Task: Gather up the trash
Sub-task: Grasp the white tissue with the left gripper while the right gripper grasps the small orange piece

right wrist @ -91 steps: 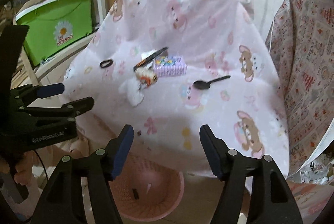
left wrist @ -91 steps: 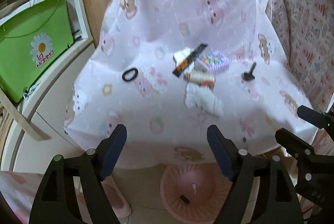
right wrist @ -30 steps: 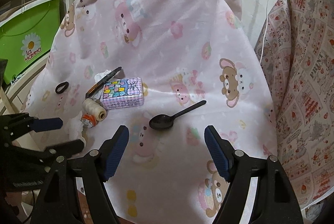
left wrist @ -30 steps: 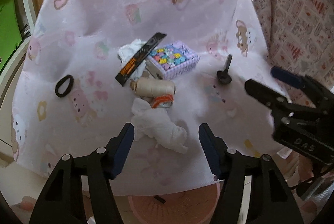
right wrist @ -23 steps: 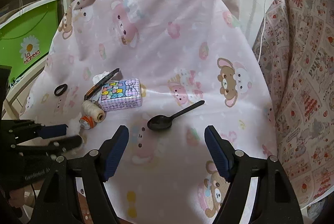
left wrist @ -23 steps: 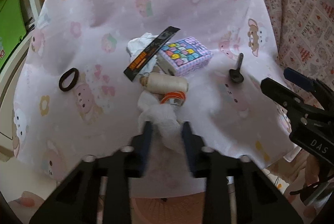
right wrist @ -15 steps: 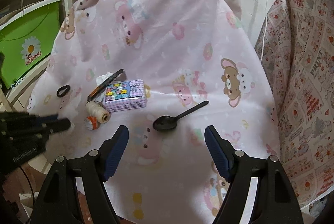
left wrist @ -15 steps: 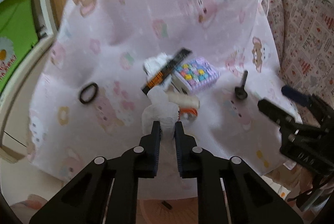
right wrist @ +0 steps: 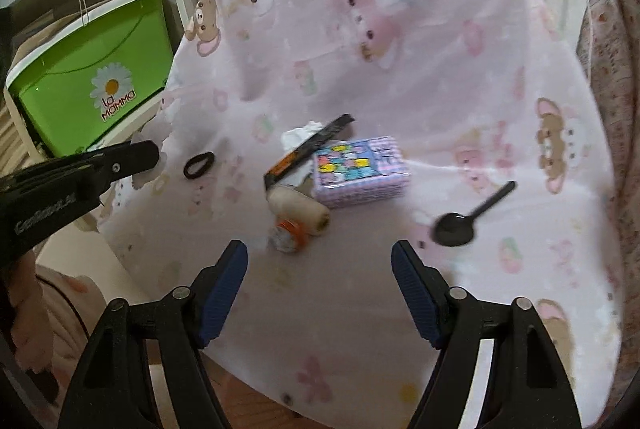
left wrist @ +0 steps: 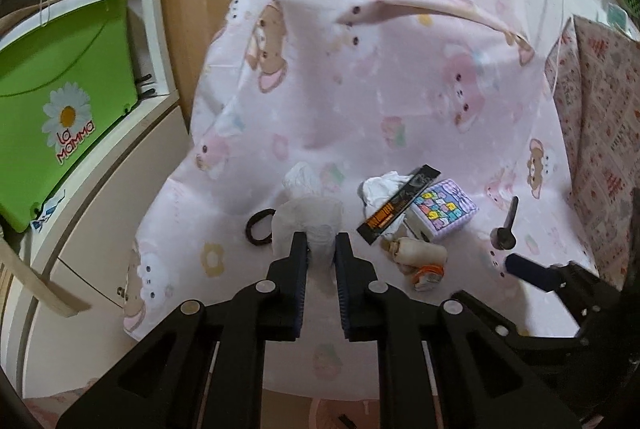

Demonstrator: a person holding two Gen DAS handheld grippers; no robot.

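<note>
My left tongs (left wrist: 320, 249) clamped on crumpled tissue (left wrist: 308, 209); right tongs (right wrist: 320, 269) apart, narrowing, nothing between; loose tissue could slip before the pink bin (left wrist: 340, 415).

the crumpled tissue (left wrist: 308, 217) hides part of the black hair tie (left wrist: 259, 227) in the left wrist view. a second tissue (left wrist: 378, 189) lies partly under the black wrapper (left wrist: 400, 205). the pink basket (left wrist: 340, 415) is cut off at the near edge. the black spoon (right wrist: 468, 215) is blurred.
</note>
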